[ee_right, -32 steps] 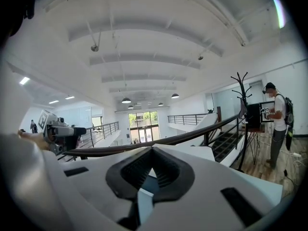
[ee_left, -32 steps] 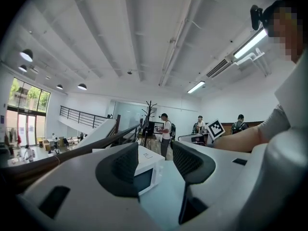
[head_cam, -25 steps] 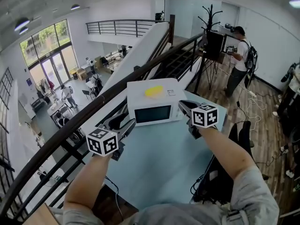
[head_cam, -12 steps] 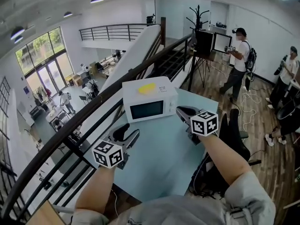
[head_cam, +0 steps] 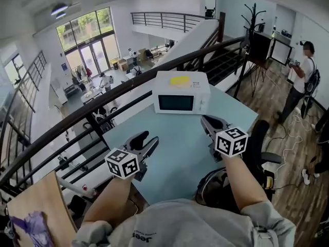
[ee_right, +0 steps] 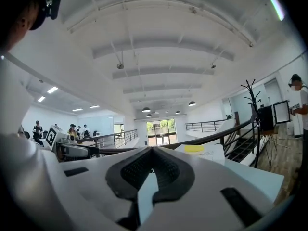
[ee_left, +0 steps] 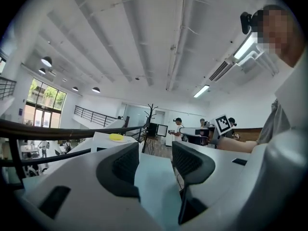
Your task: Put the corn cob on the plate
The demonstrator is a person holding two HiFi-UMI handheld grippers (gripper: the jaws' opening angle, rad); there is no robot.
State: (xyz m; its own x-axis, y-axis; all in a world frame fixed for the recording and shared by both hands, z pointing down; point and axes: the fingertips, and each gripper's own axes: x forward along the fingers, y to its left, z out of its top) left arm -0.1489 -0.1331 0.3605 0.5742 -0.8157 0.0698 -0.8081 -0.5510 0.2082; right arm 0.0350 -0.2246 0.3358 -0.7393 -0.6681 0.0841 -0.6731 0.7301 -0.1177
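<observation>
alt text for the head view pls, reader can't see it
Seen from above, a person's arms hold two white tools with marker cubes over a pale blue table: the left tool open and empty, the right tool shut. A white microwave oven with a flat yellow item on top stands at the table's far edge.

Both arms reach forward. The left gripper (head_cam: 148,139), at near left, is held level with its jaws apart and nothing between them. The right gripper (head_cam: 206,120), slightly farther at right, is level with its jaws closed tip to tip and empty. The left forearm (head_cam: 110,202) and right forearm (head_cam: 242,181) are bare below grey sleeves (head_cam: 275,221)
</observation>
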